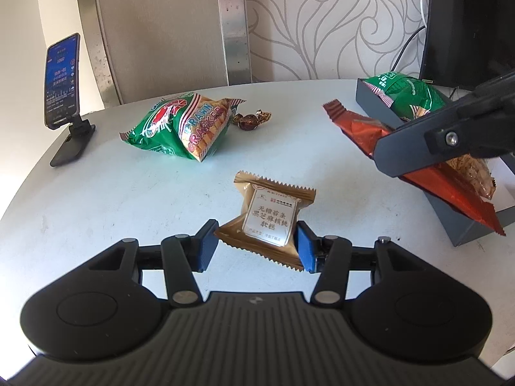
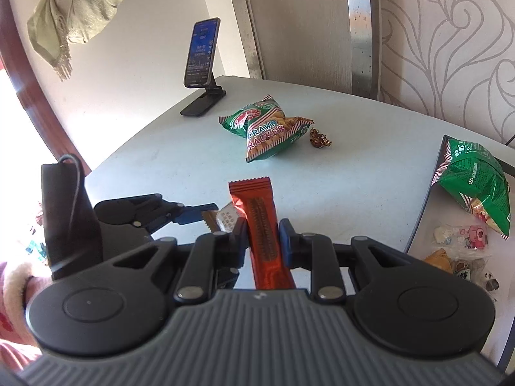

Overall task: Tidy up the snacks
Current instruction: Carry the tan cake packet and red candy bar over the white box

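While both tools are loaded, the handling qualities of each packet can be judged. The left gripper [image 1: 256, 244] has its blue pads on either side of a small tan foil cake packet with a white printed label [image 1: 268, 217]; the jaws appear closed on its lower half, though whether it is lifted or resting on the pale round tabletop [image 1: 128, 199] cannot be told. It looks light and soft, with crimped, crinkly edges; a hold across the filled middle is sounder than on the flat seal, and hard pressure would likely crush the contents.

The right gripper [image 2: 264, 241] is clamped on a long red-orange foil snack bar [image 2: 262, 225], held mid-length and pointing forward. The film looks slippery and the bar probably brittle.

The dark grey open box [image 1: 373, 103] sits at the right of the table, close to its edge, already holding a green crisp bag [image 1: 408, 96] and small sweets [image 2: 460, 241]. Room inside is limited.

A green prawn cracker bag [image 1: 183, 122] and a brown twisted-wrapper candy [image 1: 251, 119], lying just beside it, are not yet collected. A black phone on a folding stand [image 1: 61, 80] stands near the far left edge. The central tabletop gives open room between them.
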The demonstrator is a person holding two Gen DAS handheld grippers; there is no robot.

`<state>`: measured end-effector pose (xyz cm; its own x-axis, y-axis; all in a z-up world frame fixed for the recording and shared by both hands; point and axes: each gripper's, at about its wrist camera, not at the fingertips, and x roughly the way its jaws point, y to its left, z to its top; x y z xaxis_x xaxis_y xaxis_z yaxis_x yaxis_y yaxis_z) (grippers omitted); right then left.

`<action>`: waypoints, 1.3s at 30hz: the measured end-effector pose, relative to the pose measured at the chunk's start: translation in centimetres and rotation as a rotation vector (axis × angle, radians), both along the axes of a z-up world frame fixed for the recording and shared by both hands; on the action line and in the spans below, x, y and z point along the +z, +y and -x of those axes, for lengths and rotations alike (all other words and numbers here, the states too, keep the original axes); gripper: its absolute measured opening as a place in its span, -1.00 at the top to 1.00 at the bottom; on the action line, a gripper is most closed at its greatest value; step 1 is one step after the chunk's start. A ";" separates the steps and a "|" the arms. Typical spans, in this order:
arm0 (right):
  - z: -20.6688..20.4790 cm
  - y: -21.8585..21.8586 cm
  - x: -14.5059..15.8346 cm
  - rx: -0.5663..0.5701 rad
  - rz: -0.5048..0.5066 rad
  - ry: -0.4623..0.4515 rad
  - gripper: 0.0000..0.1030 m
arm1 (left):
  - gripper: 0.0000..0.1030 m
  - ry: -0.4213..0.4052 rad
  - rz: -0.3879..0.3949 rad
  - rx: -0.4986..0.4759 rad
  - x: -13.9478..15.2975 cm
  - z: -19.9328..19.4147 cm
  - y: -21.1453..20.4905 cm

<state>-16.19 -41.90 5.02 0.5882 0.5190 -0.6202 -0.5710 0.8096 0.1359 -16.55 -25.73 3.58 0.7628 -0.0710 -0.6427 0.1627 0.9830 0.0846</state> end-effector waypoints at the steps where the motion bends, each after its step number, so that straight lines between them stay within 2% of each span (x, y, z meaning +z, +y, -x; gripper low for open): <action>1: 0.3 0.0 0.1 -0.004 0.003 -0.009 0.53 | -0.11 -0.004 0.000 -0.007 0.2 0.0 -0.2; 16: 3.2 -3.3 1.5 -0.099 -0.013 -0.064 0.53 | -0.11 -0.041 0.018 -0.136 1.8 -0.9 -4.4; 39: 3.8 -9.2 3.0 -0.252 -0.048 -0.088 0.52 | -0.11 -0.082 0.065 -0.277 5.2 -2.9 -10.6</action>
